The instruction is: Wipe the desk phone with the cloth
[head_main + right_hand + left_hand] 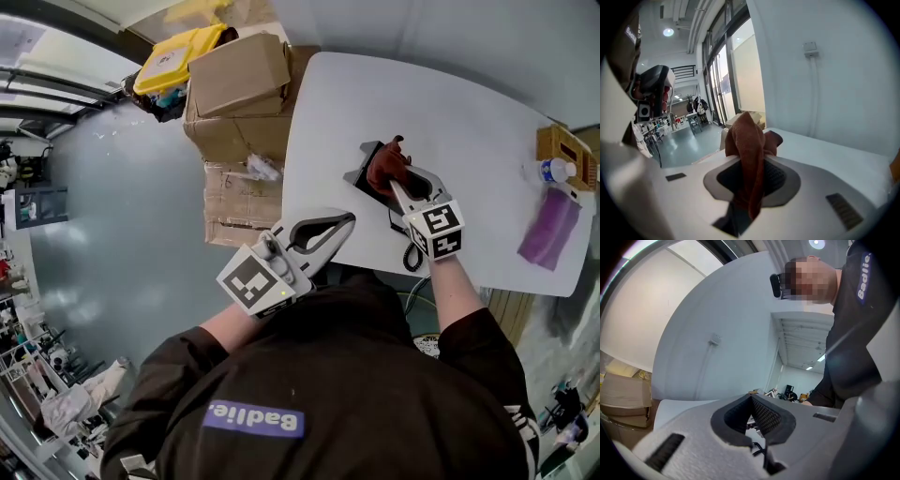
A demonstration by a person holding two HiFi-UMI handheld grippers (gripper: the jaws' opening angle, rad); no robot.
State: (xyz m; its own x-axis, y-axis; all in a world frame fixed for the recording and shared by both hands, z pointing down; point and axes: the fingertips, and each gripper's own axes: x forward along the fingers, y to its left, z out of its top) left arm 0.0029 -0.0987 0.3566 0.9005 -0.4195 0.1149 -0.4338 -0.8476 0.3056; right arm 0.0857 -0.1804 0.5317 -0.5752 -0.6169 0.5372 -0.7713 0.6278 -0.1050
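Observation:
The black desk phone (pixel 365 161) lies near the middle of the white table (pixel 469 103), and its coiled cord (pixel 410 254) runs to the front edge. A rust-brown cloth (pixel 386 165) sits bunched on top of the phone, with my right gripper (pixel 390 184) shut on it. In the right gripper view the cloth (pixel 747 136) hangs down between the jaws of the right gripper (pixel 749 159) and hides the phone. My left gripper (pixel 349 219) hovers at the table's front left edge, away from the phone. Its jaws are shut with nothing between them (pixel 751 398).
Cardboard boxes (pixel 239 80) and a yellow bin (pixel 178 54) stand off the table's left side. On the right end of the table are a purple cloth (pixel 549 228), a small bottle (pixel 553 171) and a wooden box (pixel 562 145).

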